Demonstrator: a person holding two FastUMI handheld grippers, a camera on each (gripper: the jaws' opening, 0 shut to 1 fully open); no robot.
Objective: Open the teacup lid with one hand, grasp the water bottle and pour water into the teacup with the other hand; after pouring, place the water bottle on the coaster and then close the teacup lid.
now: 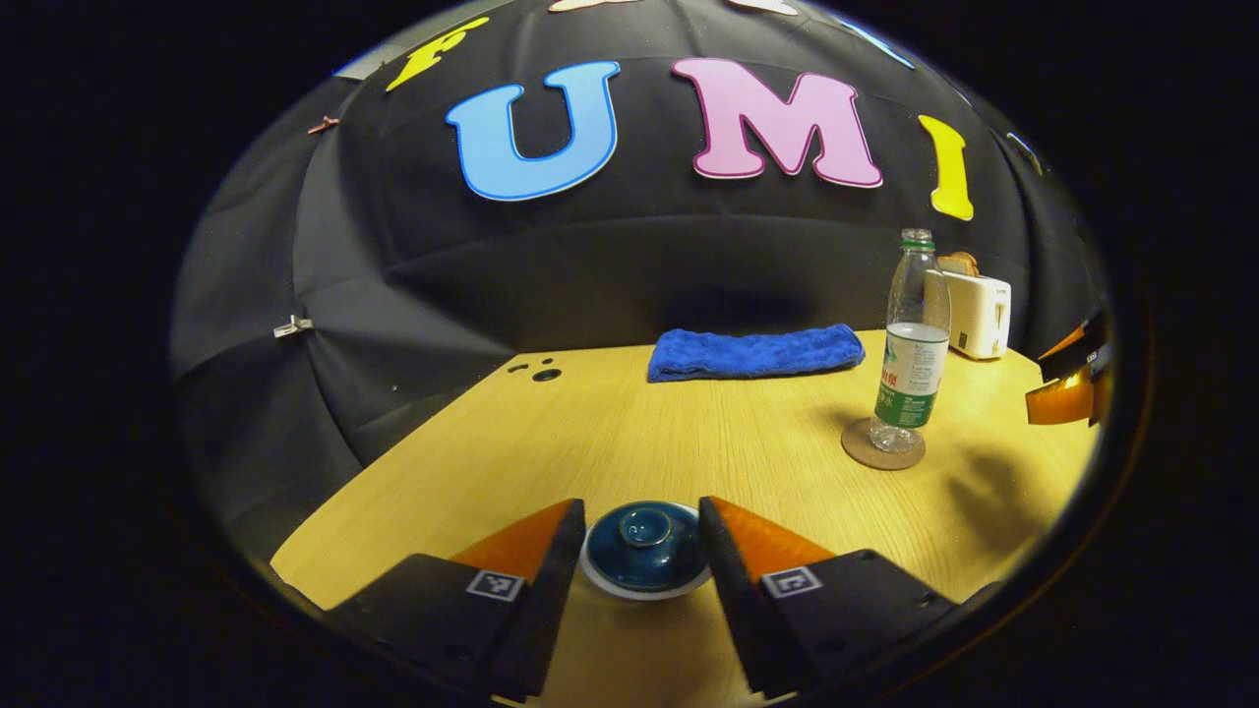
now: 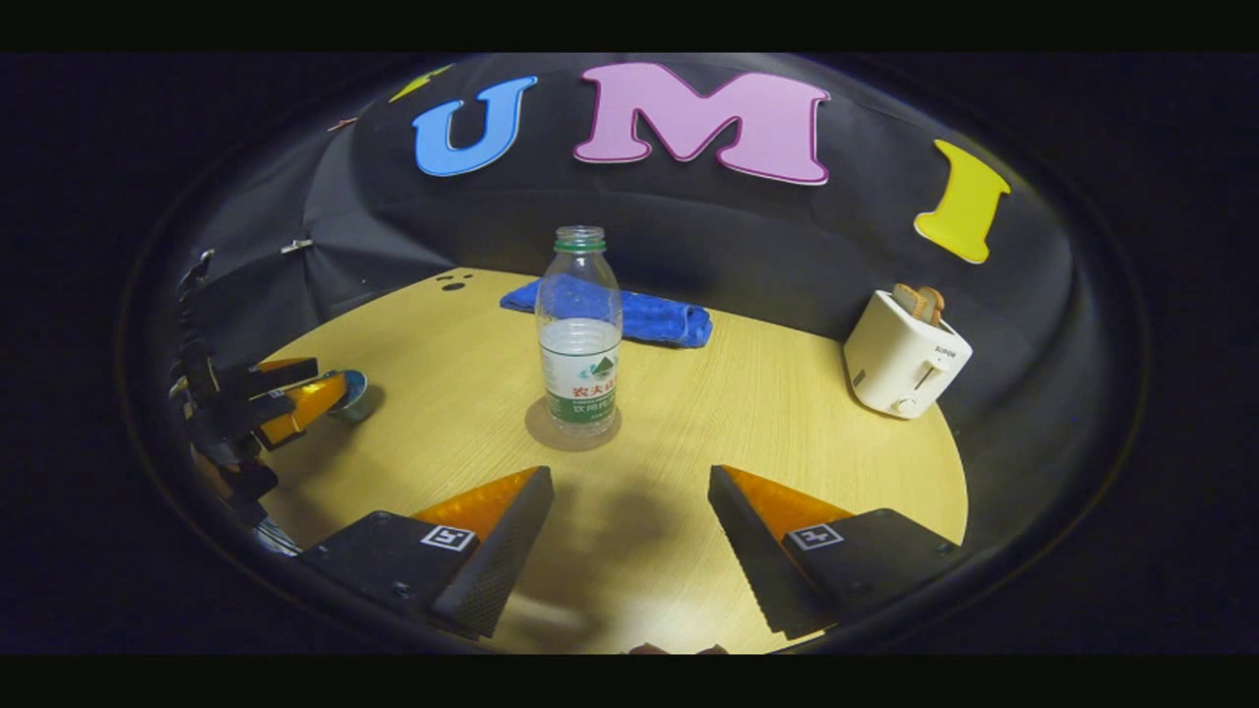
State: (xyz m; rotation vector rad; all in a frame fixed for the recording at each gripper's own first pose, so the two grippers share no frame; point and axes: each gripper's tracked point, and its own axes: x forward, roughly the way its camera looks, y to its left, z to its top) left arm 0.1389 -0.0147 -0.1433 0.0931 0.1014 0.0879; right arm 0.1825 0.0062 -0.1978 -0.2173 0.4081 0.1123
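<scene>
The teacup [image 1: 644, 580] sits at the near table edge with its dark blue lid [image 1: 644, 546] on it. My left gripper [image 1: 639, 503] is open, one finger close on each side of the lid; contact is unclear. In the right gripper view the left gripper [image 2: 295, 393] sits at the far left with the teacup [image 2: 352, 393] at its tips. The uncapped water bottle [image 1: 913, 364] [image 2: 579, 344], partly full, stands upright on the round coaster [image 1: 883, 447] [image 2: 539, 425]. My right gripper [image 2: 629, 472] is open and empty, a short way in front of the bottle, and appears at the edge [image 1: 1067, 388].
A folded blue towel [image 1: 752, 352] [image 2: 649, 315] lies at the back of the wooden table [image 1: 590, 433]. A white toaster [image 1: 979, 315] [image 2: 905, 359] holding bread stands at the back right. Small holes [image 1: 546, 374] mark the back left of the tabletop.
</scene>
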